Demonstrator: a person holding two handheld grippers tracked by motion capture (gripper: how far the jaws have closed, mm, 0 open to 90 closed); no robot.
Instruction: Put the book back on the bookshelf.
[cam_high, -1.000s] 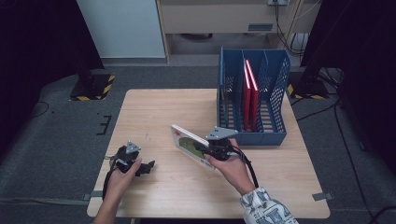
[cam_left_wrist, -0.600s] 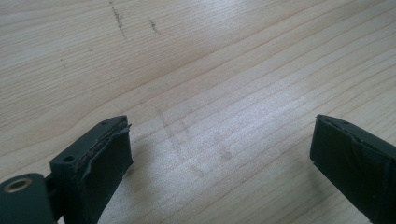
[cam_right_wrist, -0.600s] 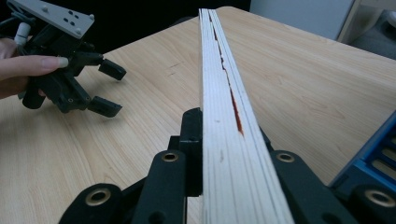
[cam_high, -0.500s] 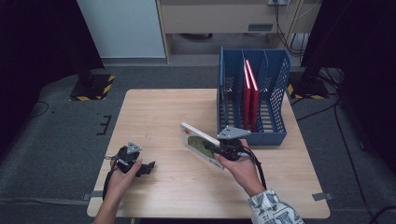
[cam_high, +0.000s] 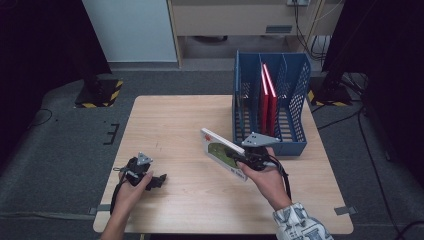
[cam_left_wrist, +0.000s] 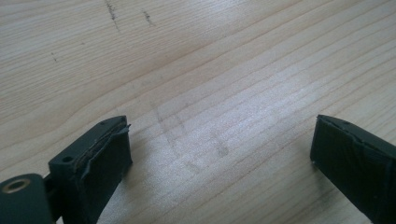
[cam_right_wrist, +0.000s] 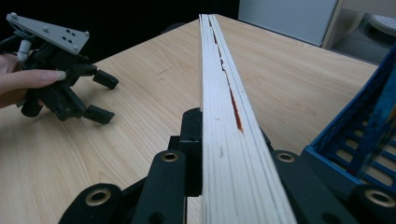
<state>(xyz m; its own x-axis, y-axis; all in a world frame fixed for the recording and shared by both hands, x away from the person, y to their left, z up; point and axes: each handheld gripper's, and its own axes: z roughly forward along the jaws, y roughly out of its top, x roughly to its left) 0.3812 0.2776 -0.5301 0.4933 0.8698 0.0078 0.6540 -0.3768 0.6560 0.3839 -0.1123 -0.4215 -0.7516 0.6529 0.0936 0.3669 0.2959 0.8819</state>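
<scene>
The right tongs (cam_high: 239, 159) were squeezed shut on a thin book (cam_high: 223, 153) with a white and green cover. In the last second the hand had carried the book up off the tabletop (cam_high: 175, 120) and over toward the blue file rack (cam_high: 296, 100). The book was now in the air, tipped on its edge, just beside the near wall of the rack. That looked like the book was on its way into one of the slots.

The left tongs (cam_high: 156, 180) stayed where they were, low over the tabletop near the front left. Their jaws stood wide apart and held nothing.

Two red books (cam_high: 268, 97) already stood in a middle slot of the rack. The slots to their left and right looked free. The rack's near wall stood higher than the book, so the book probably had to go up and over that edge first. The rack sat close to the far right edge of the tabletop. There was lots of bare wood between the two hands, so nothing blocked the way.
</scene>
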